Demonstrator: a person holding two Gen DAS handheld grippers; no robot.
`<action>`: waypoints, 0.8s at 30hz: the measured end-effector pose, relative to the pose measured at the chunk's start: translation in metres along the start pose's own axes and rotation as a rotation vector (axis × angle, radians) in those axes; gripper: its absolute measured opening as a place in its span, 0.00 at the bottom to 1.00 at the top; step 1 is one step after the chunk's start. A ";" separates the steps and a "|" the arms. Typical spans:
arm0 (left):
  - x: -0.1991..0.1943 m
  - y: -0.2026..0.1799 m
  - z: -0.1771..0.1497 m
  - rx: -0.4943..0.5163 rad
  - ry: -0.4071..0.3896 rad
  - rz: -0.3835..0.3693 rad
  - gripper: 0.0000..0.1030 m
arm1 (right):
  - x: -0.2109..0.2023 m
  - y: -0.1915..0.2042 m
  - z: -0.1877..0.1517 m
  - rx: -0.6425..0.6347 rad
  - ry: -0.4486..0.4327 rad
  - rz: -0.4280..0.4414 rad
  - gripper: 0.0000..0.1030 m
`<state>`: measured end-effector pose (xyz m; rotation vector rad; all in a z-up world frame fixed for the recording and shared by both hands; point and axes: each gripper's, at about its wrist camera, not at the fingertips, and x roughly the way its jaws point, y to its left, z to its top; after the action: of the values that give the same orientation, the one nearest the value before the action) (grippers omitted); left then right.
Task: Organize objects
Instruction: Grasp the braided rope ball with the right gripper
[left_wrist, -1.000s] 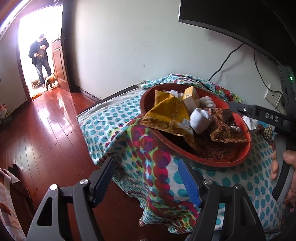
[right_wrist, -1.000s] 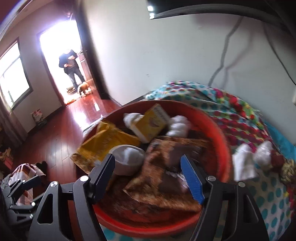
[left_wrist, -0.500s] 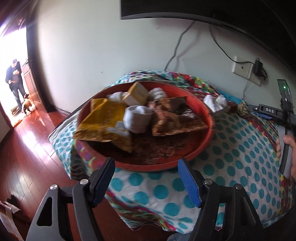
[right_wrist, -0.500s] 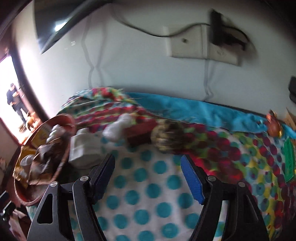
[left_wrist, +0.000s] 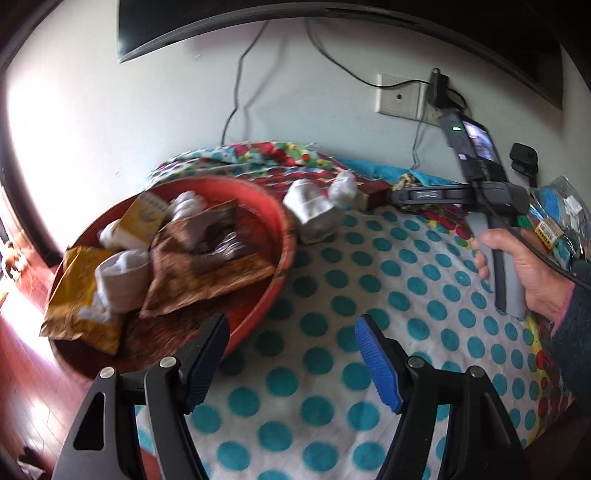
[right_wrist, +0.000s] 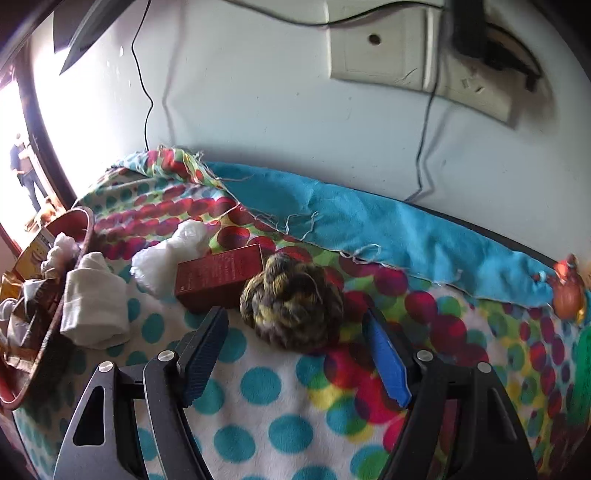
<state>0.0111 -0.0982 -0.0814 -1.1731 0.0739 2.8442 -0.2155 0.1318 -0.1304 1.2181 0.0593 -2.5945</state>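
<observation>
A red bowl (left_wrist: 280, 236) on the dotted cloth holds yellow and brown packets, a yellow box and white socks. My left gripper (left_wrist: 291, 343) hangs open over the cloth by the bowl's near right rim, with nothing between its fingers. A folded white sock (left_wrist: 314, 210) lies beside the bowl. My right gripper (right_wrist: 295, 326) is open, its fingertips on either side of the near edge of a rolled dark-and-yellow sock ball (right_wrist: 291, 299). A dark red box (right_wrist: 219, 277), a white plastic wad (right_wrist: 173, 251) and the white sock (right_wrist: 94, 299) lie left of the ball.
A wall socket (left_wrist: 399, 96) with cables and a dark screen hang above the table. A blue cloth (right_wrist: 369, 229) lines the back edge. A small orange figure (right_wrist: 567, 295) and a clear bag of items (left_wrist: 561, 206) sit at the right. A person (right_wrist: 22, 166) stands in the far doorway.
Both views have swung right. The bowl has slid to the left in the left view. The right gripper left the bowl, crossed the cloth and now sits close in front of the sock ball.
</observation>
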 end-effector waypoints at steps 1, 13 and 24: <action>0.005 -0.005 0.002 0.007 -0.003 0.004 0.71 | 0.002 -0.001 0.001 0.000 0.003 0.006 0.69; 0.042 -0.039 0.035 0.040 -0.101 -0.051 0.73 | -0.030 -0.019 -0.034 -0.065 -0.006 0.077 0.53; 0.099 -0.048 0.099 0.173 -0.053 0.088 0.75 | -0.046 -0.040 -0.052 0.007 0.011 0.126 0.54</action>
<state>-0.1242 -0.0401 -0.0820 -1.0853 0.3694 2.8712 -0.1595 0.1880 -0.1322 1.1980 -0.0235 -2.4824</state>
